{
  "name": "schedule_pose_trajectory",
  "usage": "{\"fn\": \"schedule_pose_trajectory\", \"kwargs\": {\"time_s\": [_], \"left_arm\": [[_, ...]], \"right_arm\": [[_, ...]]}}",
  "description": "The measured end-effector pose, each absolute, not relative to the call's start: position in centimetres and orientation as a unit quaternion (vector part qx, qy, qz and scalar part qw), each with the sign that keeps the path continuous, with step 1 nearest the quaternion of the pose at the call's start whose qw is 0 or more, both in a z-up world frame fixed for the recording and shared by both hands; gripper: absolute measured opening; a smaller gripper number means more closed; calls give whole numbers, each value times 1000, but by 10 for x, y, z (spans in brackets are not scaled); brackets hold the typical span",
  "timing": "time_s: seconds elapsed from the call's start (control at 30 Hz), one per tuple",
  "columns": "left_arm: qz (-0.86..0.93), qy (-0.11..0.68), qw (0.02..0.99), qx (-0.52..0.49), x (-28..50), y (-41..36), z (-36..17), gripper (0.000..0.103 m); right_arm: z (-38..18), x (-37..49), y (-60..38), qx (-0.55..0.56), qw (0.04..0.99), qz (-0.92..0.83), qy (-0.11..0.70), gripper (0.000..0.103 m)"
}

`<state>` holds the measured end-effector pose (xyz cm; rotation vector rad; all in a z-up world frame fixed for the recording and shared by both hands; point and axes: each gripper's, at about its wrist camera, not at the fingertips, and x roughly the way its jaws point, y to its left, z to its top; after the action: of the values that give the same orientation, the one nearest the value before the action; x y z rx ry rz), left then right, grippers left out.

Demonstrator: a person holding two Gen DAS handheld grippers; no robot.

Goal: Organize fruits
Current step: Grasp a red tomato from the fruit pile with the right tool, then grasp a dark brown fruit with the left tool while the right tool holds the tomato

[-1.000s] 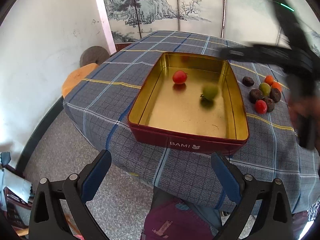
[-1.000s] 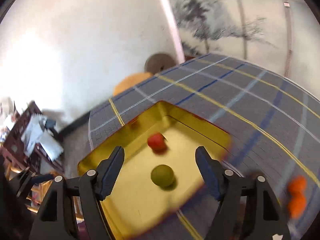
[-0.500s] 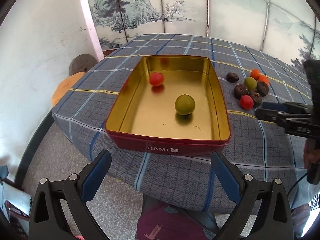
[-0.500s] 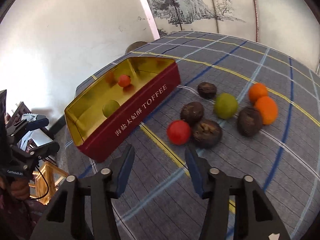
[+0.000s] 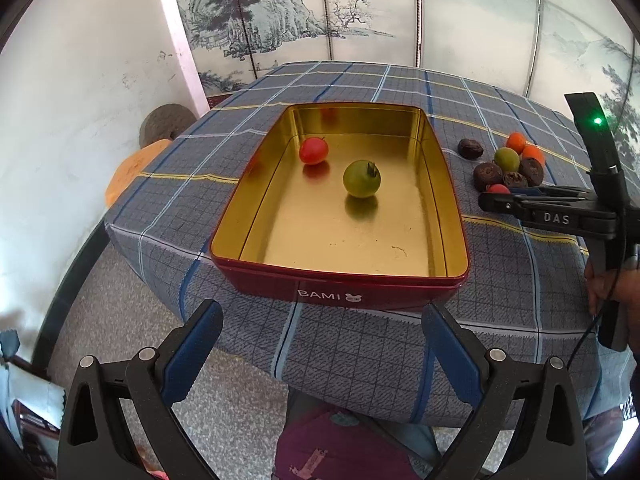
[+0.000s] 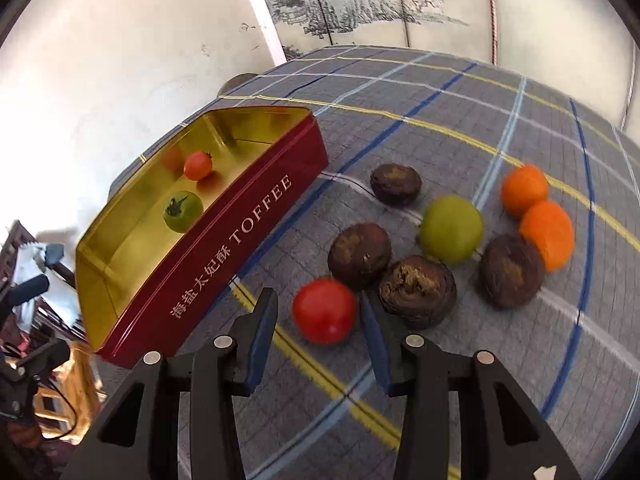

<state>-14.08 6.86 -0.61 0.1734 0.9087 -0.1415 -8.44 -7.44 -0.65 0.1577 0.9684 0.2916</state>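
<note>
Looking along the left gripper (image 5: 322, 340), I see its blue-padded jaws spread wide with nothing between them, hanging off the near edge of the table over the speckled floor. Ahead sits the dark red rectangular tin with a gold inside (image 5: 340, 290), resting on the grey checked tablecloth (image 5: 360, 76). In the tin lie a small red tomato (image 5: 313, 150) near the far left corner and a round green fruit with a dark stalk (image 5: 361, 179) just beside it, apart from the walls. To the right of the tin the remaining fruit sits in a loose cluster on the cloth, and the black body of the right gripper (image 5: 490, 200) reaches across in front of it, hiding part of the heap; a hand (image 5: 612, 284) holds its handle at the picture's edge. A painted folding screen (image 5: 400, 8) stands behind the table.

From the right wrist, the right gripper (image 6: 318, 326) is closing its jaws around a round red tomato (image 6: 324, 311) that lies between the pads; whether they press on it yet I cannot tell. Crowding that tomato from behind are three wrinkled dark brown fruits (image 6: 417, 291), with a fourth one (image 6: 395, 184) farther off, a smooth green fruit (image 6: 451, 229), and two small orange fruits (image 6: 547, 234) touching each other. The tin's long side stands to the left, close to the heap.
</note>
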Motion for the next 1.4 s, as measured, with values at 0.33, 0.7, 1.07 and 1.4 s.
{"fn": "schedule_pose_trajectory", "kwargs": {"time_s": [0.33, 0.7, 1.07, 1.4], "left_arm": [[-189, 354, 906, 134, -134, 33, 42, 99], [-434, 328, 767, 339, -68, -93, 23, 98], [-459, 407, 672, 414, -3, -133, -40, 62], [-463, 441, 667, 381, 8, -141, -51, 37]], "right_arm": [[19, -144, -127, 67, 891, 103, 437, 28], [-5, -209, -269, 118, 889, -36, 442, 28], [-6, -209, -273, 140, 891, -8, 432, 29], [-6, -209, -275, 154, 889, 3, 431, 29]]}}
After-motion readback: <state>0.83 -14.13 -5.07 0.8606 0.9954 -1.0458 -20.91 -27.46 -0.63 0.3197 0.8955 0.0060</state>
